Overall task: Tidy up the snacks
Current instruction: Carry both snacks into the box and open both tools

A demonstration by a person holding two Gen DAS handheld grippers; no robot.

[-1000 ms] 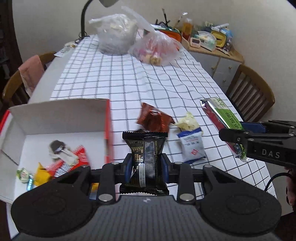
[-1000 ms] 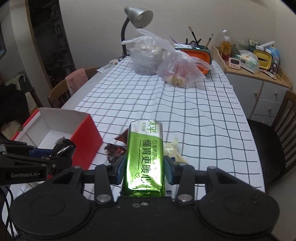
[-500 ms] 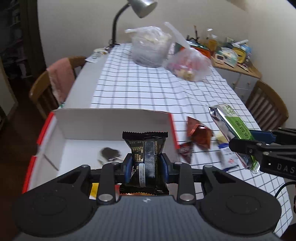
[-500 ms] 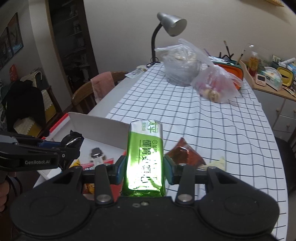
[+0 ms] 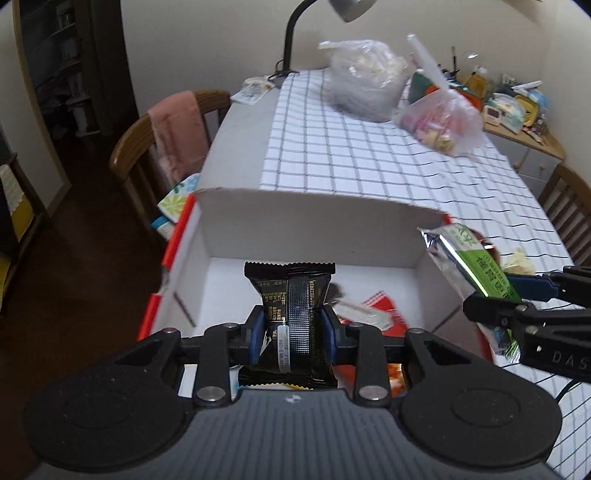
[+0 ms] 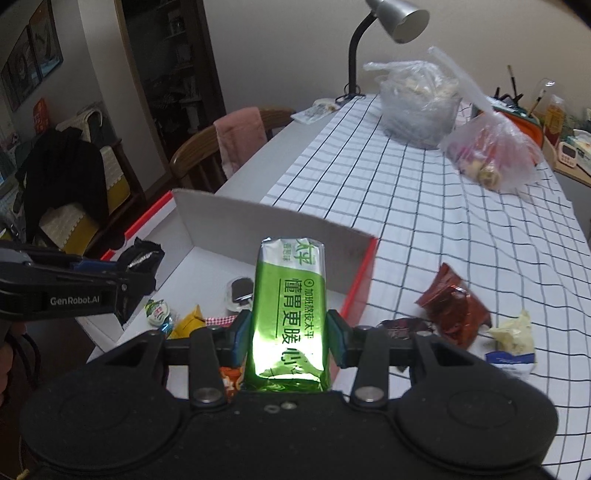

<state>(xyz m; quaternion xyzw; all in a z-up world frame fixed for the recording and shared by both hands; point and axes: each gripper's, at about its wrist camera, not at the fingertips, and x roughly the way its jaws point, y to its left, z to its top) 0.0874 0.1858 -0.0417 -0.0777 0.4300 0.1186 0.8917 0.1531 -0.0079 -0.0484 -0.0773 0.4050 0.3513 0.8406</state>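
Black foil snack packet is pinched in left gripper, lower centre of frame, above red-and-white cardboard box. Green foil cracker pack is clamped in right gripper over the box's right wall.

Risks: grippers are near each other & could collide; the green pack may snag the rim or land outside. Box centre has room; upper wall stands tall.

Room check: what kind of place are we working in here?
Most likely a home dining room: a long table under a checked tablecloth, wooden dining chairs beside it, a desk lamp at the far end, and a cluttered sideboard.
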